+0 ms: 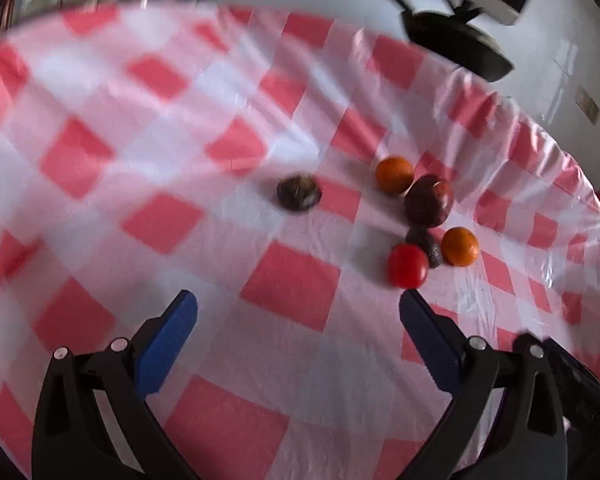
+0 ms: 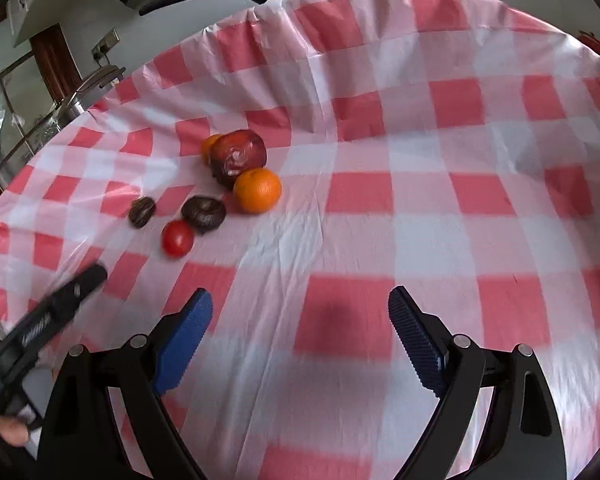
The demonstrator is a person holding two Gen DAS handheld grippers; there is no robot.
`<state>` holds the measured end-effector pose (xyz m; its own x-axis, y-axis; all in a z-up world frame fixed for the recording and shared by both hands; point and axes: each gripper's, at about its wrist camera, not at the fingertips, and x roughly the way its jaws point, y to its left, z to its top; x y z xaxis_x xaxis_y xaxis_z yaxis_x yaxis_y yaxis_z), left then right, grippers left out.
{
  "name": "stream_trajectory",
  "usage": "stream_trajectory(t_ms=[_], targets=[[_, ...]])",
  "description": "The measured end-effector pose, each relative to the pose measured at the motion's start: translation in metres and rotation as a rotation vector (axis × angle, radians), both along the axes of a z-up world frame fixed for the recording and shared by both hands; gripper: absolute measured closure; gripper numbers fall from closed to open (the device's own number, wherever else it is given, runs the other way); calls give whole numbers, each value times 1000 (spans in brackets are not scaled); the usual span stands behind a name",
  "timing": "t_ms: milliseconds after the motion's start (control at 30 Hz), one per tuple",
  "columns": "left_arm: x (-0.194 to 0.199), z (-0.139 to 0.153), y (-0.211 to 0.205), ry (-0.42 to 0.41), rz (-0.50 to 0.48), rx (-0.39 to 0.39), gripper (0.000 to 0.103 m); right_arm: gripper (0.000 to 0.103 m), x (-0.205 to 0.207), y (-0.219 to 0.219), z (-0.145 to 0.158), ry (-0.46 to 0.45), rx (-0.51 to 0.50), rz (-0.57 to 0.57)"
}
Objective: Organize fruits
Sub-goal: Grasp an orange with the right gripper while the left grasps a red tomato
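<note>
both claws point(image 1: 299, 304) point(image 2: 301, 300) gape above scattered fruits point(image 2: 257, 190).

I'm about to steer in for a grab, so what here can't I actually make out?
- Far orange: right wrist view, mostly hidden behind the big dark red fruit.
- Small dark fruit: left wrist view, partly covered by the tomato and near orange.
- Lone dark fruit: left wrist view, motion blur; kind unclear.
- Any bowl or basket for the fruit: in neither view.
- Red thing at the table's far edge: cut off by the lens rim.
</note>
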<state>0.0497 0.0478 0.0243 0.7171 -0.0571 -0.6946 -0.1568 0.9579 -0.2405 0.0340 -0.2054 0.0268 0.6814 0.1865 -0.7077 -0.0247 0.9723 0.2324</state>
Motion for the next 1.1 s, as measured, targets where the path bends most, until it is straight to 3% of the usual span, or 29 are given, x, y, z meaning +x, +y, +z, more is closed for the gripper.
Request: stream_trajectory(t_ms=[133, 367, 667, 767, 1000, 1100], targets=[[-10, -1, 10, -54, 7, -76, 2, 20, 32, 1, 0, -1, 4, 17], [-6, -1, 6, -47, -13, -74, 2, 36, 82, 7, -2, 15, 73, 42], [-6, 0, 5, -49, -13, -76, 2, 52, 120, 43, -7, 61, -35, 71], [-6, 0, 5, -48, -12, -77, 2, 61, 120, 51, -7, 57, -77, 80], [-5, 0, 4, -46, -21, -77, 2, 61, 85, 21, -6, 47, -24, 2], [-5, -1, -5, -32, -86, -60, 2, 61, 65, -2, -5, 30, 4, -55]])
